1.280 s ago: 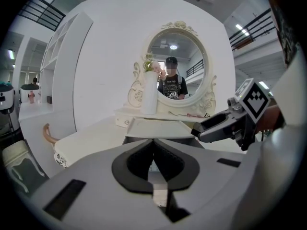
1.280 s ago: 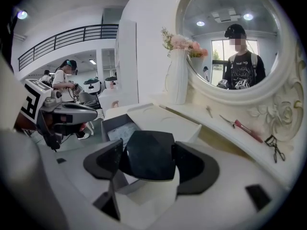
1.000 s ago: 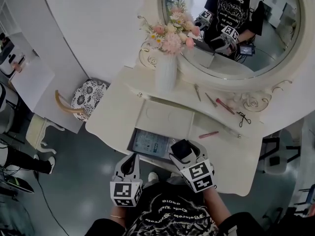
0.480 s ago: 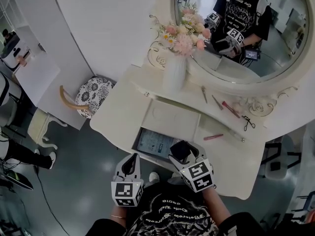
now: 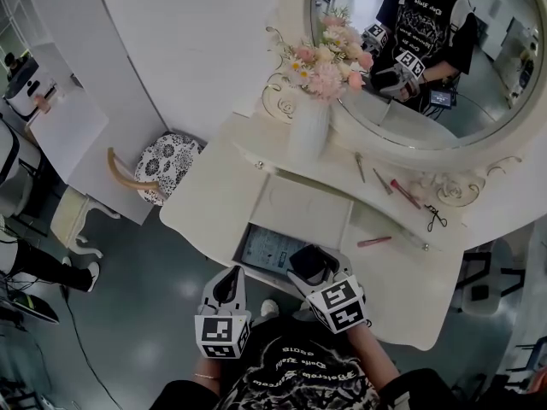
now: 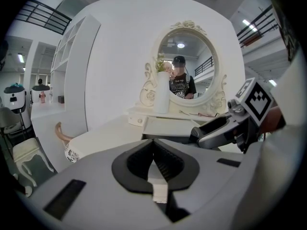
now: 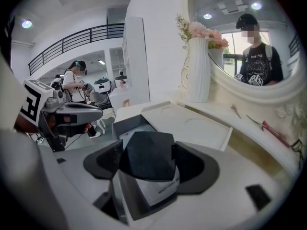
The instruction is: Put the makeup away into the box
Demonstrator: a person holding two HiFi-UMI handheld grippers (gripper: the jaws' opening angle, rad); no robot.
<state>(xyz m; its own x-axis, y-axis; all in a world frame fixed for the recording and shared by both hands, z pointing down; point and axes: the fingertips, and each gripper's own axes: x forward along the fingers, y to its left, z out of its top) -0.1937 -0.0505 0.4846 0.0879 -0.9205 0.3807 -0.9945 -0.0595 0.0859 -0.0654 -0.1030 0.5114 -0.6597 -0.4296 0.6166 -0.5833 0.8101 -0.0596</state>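
Observation:
My right gripper (image 5: 313, 265) (image 7: 149, 153) is shut on a black faceted makeup case (image 5: 309, 260) (image 7: 146, 163) with a grey underside. It hangs over the near right corner of the open grey box (image 5: 267, 251) (image 7: 125, 125), which has a printed sheet inside. My left gripper (image 5: 227, 287) (image 6: 154, 151) is shut and holds nothing, hovering off the table's front edge, left of the right one. On the table to the right lie a pink pencil (image 5: 374, 241), a red pencil (image 5: 406, 194) (image 7: 272, 130), tweezers (image 5: 360, 167) and an eyelash curler (image 5: 436, 218).
A white raised lid panel (image 5: 305, 206) (image 7: 189, 124) lies behind the box. A white vase of flowers (image 5: 310, 128) (image 7: 198, 71) stands at the back left before the oval mirror (image 5: 427, 58). A patterned stool (image 5: 162, 165) stands left of the vanity.
The right gripper with the black case has edged slightly left toward the box. The left gripper has barely moved. The head view has drifted a little.

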